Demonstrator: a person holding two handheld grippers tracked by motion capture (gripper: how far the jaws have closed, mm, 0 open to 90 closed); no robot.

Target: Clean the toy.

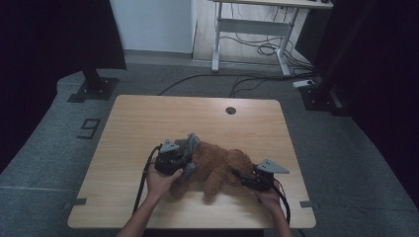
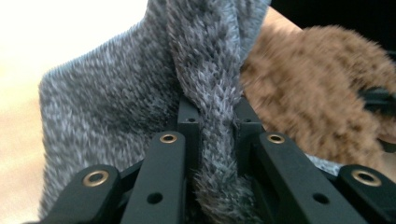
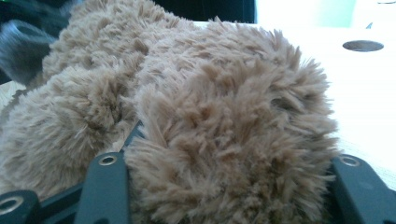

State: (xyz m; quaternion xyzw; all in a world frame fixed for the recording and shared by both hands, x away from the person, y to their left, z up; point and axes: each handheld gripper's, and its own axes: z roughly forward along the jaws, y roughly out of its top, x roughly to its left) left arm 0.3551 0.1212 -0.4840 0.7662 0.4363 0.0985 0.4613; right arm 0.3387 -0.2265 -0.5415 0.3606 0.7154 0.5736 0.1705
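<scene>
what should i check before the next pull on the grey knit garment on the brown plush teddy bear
1. Left gripper clamped on a fold of the grey knit garment: ok.
2. Right gripper closed on a fluffy part of the brown plush teddy bear: ok.
3. Which part of the bear the right one holds: cannot tell.
4. Bear lying on the light wooden table, away from its edges: ok.
5. Garment free of the bear: not ok, it lies against the fur.

From above, your room is dim, dark at nine and three o'clock, with the table (image 1: pixel 148 123) softly lit and shadows faint. In your left gripper view, glare washes out ten o'clock and the brown fur (image 2: pixel 322 93) blurs. Your right gripper view burns white toward two o'clock.
</scene>
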